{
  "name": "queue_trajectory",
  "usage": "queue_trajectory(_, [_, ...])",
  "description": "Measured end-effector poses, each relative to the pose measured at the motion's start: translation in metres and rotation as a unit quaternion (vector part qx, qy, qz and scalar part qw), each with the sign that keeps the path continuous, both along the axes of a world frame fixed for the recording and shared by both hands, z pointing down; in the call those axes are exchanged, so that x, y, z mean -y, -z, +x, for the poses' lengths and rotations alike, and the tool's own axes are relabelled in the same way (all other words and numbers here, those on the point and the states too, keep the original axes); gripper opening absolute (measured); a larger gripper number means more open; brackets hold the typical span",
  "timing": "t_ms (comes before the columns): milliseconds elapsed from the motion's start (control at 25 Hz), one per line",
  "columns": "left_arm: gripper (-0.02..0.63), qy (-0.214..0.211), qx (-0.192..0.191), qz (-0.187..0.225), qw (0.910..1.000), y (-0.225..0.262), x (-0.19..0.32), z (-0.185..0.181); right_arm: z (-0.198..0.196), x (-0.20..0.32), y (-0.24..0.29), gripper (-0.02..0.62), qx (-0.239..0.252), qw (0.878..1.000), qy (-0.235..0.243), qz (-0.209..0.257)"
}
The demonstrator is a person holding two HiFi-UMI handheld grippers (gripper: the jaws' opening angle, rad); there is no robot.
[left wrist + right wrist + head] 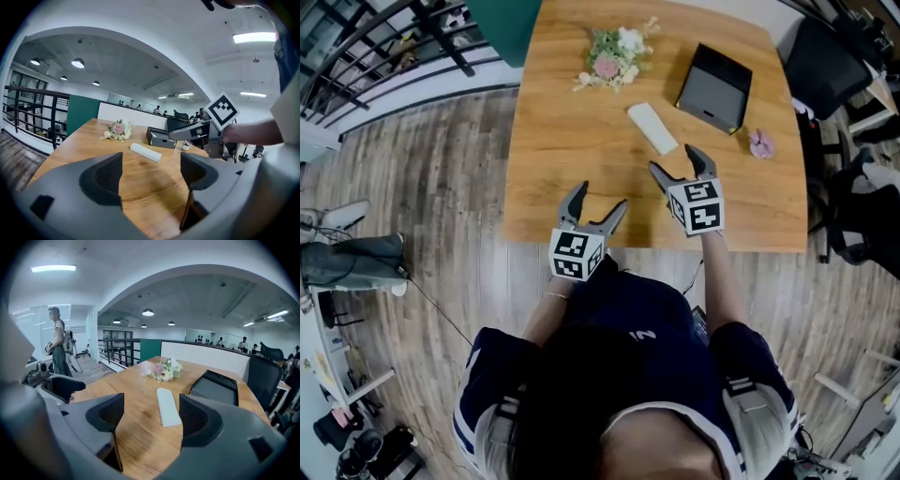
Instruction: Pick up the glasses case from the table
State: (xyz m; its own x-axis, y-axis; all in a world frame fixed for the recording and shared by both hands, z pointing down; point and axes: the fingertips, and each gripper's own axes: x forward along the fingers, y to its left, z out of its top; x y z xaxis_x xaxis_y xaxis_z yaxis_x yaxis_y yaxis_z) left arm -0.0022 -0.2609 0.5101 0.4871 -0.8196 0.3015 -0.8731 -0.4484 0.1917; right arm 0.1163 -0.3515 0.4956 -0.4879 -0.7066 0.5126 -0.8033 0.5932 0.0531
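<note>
The glasses case (652, 127) is a white oblong lying flat near the middle of the wooden table (553, 178). My right gripper (672, 157) hovers just on the near side of the case, open, with nothing between its jaws. In the right gripper view the glasses case (168, 407) lies ahead, in line with the gap of the right gripper (151, 417). My left gripper (602, 195) is open and empty over the table's near edge, further from the case. In the left gripper view the glasses case (146, 152) lies well beyond the left gripper (151, 176).
A black open box (714, 87) sits right of the case at the back. A small bouquet (614, 56) lies at the far middle, and a small pink object (761, 143) near the right edge. Dark office chairs (830, 56) stand beyond the right side.
</note>
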Motion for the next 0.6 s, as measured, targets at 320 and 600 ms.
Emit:
queue_trajectory(320, [0.388, -0.015, 0.003, 0.003, 0.9999, 0.001, 0.033, -0.014, -0.015, 0.064, -0.019, 0.386, -0.015, 0.999, -0.004, -0.035])
queue_trajectory(600, [0.388, -0.009, 0.016, -0.007, 0.9998, -0.007, 0.054, -0.043, -0.027, 0.110, -0.060, 0.390, -0.043, 0.996, 0.006, -0.083])
